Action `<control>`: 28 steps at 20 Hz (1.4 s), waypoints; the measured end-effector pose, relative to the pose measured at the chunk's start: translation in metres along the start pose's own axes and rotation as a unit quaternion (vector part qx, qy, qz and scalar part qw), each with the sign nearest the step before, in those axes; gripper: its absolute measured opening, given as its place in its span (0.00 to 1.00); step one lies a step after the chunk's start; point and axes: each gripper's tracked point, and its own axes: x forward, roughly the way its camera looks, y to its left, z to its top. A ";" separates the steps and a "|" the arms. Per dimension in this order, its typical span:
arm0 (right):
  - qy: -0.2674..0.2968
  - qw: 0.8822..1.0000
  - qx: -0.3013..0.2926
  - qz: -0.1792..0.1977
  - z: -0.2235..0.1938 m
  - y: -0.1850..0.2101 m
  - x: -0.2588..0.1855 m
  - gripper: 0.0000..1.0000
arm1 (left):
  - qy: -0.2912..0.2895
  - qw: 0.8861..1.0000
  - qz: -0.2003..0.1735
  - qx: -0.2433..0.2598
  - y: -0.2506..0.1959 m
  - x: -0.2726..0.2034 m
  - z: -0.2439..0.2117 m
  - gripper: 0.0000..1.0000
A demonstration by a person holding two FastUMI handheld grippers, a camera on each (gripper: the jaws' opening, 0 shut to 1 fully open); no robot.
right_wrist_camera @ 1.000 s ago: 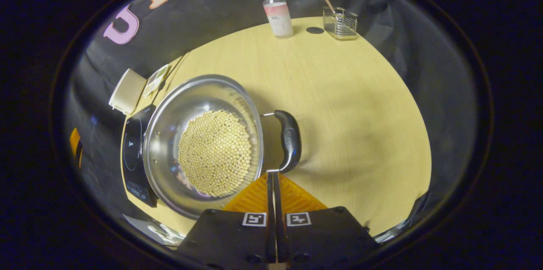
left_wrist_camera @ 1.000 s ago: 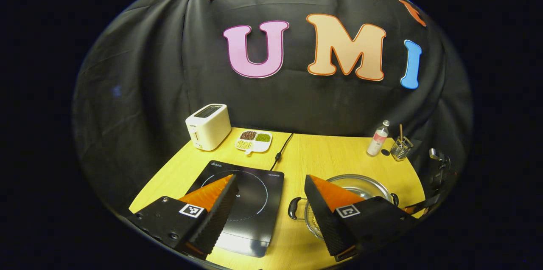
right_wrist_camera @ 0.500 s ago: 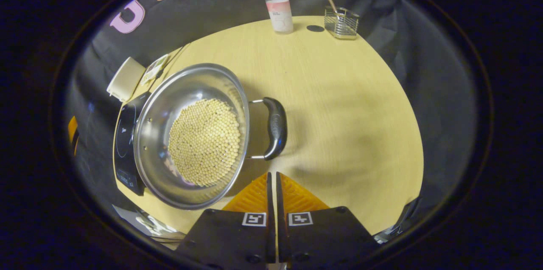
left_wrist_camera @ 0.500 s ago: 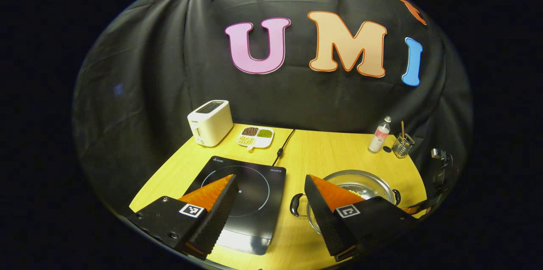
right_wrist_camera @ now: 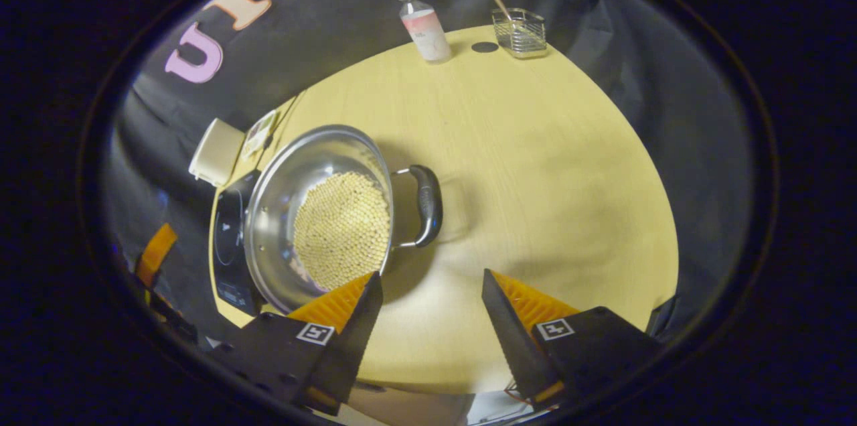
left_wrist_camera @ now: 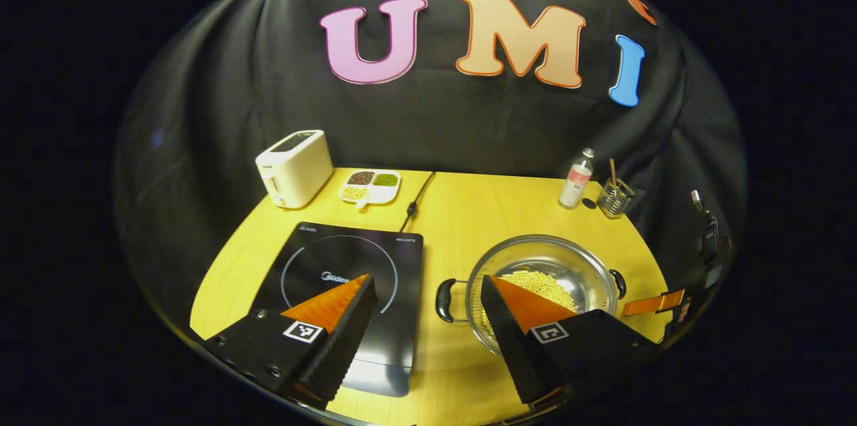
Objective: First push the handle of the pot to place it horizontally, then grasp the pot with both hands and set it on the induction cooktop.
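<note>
A steel pot (left_wrist_camera: 569,265) (right_wrist_camera: 281,191) holding pale round beans sits on the wooden table, right of the black induction cooktop (left_wrist_camera: 348,258) (right_wrist_camera: 227,245). Its two black handles (left_wrist_camera: 444,300) (right_wrist_camera: 427,205) point left and right. My left gripper (left_wrist_camera: 427,285) hangs open above the table's front, one finger over the cooktop, the other over the pot's near rim. My right gripper (right_wrist_camera: 432,282) is open too, just short of the pot's right handle and touching nothing. In the left gripper view, a finger of the right gripper (left_wrist_camera: 653,304) shows beside the pot.
A white toaster (left_wrist_camera: 293,168) and a divided dish of beans (left_wrist_camera: 369,185) stand at the back left, with the cooktop's cord (left_wrist_camera: 415,201) beside them. A bottle (left_wrist_camera: 576,178) (right_wrist_camera: 424,27) and a wire holder (left_wrist_camera: 612,197) (right_wrist_camera: 520,31) stand at the back right.
My right gripper went from shut to open and drew back from the pot's handle. The left gripper rose and tilted down, so more of the table shows.
</note>
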 end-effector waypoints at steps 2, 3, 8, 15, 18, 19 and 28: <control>-0.004 1.000 0.007 0.008 0.009 0.001 -0.005 1.00 | 0.017 0.999 -0.032 -0.009 -0.007 0.010 -0.005 0.96; -0.007 1.000 0.009 0.014 0.013 0.003 -0.007 0.94 | 0.027 0.999 -0.044 -0.012 -0.007 0.015 -0.008 0.96; -0.020 0.999 0.007 0.045 0.044 0.015 -0.008 0.92 | 0.105 0.988 -0.105 -0.034 -0.021 0.038 -0.037 0.92; 0.001 0.998 0.002 0.067 0.065 0.019 0.019 1.00 | 0.172 0.977 -0.120 -0.040 -0.027 0.072 -0.061 0.94; 0.015 0.998 -0.006 0.061 0.065 0.012 0.037 0.93 | 0.191 0.973 -0.116 -0.062 -0.030 0.089 -0.070 0.89; 0.019 0.998 -0.007 0.060 0.066 0.011 0.043 0.92 | 0.196 0.973 -0.108 -0.063 -0.029 0.095 -0.073 0.89; 0.058 0.996 -0.011 0.069 0.057 0.010 0.080 0.90 | 0.248 0.960 -0.094 -0.087 -0.028 0.124 -0.100 0.84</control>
